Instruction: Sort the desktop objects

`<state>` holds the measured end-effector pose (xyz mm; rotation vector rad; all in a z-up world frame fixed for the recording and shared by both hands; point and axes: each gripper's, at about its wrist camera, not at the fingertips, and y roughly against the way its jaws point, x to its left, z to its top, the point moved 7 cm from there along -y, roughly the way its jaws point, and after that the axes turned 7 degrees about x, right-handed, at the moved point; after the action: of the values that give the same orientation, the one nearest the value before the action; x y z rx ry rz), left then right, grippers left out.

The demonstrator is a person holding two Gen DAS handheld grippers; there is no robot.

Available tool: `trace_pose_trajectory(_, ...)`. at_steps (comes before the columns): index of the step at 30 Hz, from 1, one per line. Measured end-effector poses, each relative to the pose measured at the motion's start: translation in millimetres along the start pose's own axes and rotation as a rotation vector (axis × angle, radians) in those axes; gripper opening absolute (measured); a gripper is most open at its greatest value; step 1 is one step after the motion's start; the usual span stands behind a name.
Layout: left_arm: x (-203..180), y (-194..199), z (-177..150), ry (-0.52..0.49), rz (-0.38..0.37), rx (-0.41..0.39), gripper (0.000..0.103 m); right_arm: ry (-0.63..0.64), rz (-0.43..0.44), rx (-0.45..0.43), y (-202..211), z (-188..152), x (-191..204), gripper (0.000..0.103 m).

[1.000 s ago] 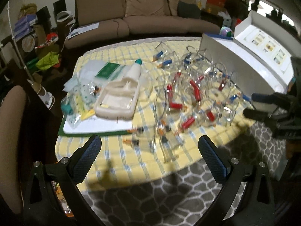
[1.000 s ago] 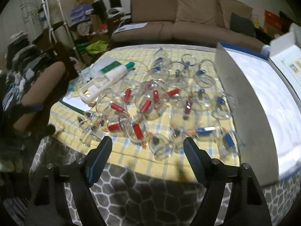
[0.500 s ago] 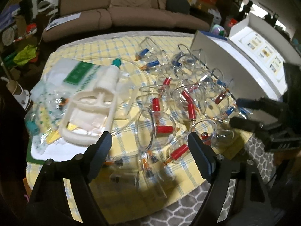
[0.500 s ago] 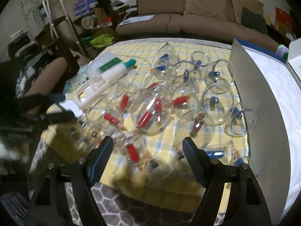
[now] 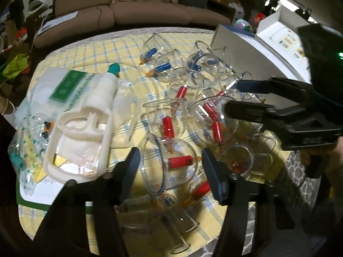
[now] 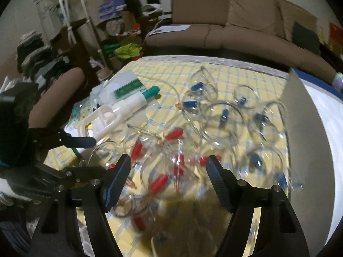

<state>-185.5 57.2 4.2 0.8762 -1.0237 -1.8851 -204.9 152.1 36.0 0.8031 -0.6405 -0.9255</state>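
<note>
1. Left gripper (image 5: 169,167) low over near edge of table, jaws apart, nothing between the pads; large clear cupping cup with red valve (image 5: 169,162) lying on its side in the gap, not gripped.
2. Right gripper (image 6: 168,174) also spread wide, empty, hovering above middle of cup pile; view motion-blurred near its tips.
3. Right gripper seen from left wrist camera at right side (image 5: 231,96), fingers reaching over red-valve cups (image 5: 211,117); left gripper seen from right wrist camera at left edge (image 6: 94,156), one finger above the other.
4. Yellow checked tablecloth (image 5: 120,49) covering table; grey patterned cloth (image 5: 298,169) showing below at near right edge.
5. Many clear cupping cups scattered, most tipped over: red-valve group in centre and near side, blue-valve cups (image 5: 159,67) at far side toward the open white box (image 5: 253,51).
6. White hand pump (image 5: 85,124) with teal tip (image 5: 113,69) lying left of the cups, resting partly on a plastic bag with green label (image 5: 66,85); thin clear tube (image 5: 133,65) running from teal tip toward the blue-valve cups.
7. Small plastic bag of fittings (image 5: 27,141) at left edge on a white sheet (image 5: 40,192).
8. Brown sofa (image 6: 235,21) behind table; cluttered shelves (image 6: 120,21) to its left.
</note>
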Motion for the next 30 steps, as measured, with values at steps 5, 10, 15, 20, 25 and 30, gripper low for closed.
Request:
trace_pose_trajectory(5, -7, -7, 0, -0.009, -0.042, 0.024, 0.028, 0.003, 0.074, 0.05, -20, -3, -4, 0.046)
trace_pose_trajectory(10, -4, -9, 0, 0.022, -0.07, 0.024, 0.025, -0.003, 0.124, 0.065, -7, -9, -2, 0.025)
trace_pose_trajectory(15, 5, -5, -1, 0.042, -0.078, 0.032, 0.026, 0.029, 0.154, 0.152, -4, -25, 7, 0.022)
trace_pose_trajectory(20, 9, -8, -2, 0.054, -0.114, 0.044, 0.027, 0.044, 0.196, 0.224, -8, -43, 8, 0.021)
trace_pose_trajectory(25, 8, -12, -4, 0.083, -0.151, 0.047, 0.023, 0.045, 0.248, 0.251, -21, -51, 17, 0.02)
trace_pose_trajectory(30, 22, 3, 4, 0.158, -0.172, -0.019, 0.006, -0.068, 0.303, 0.148, -16, -33, 16, 0.007)
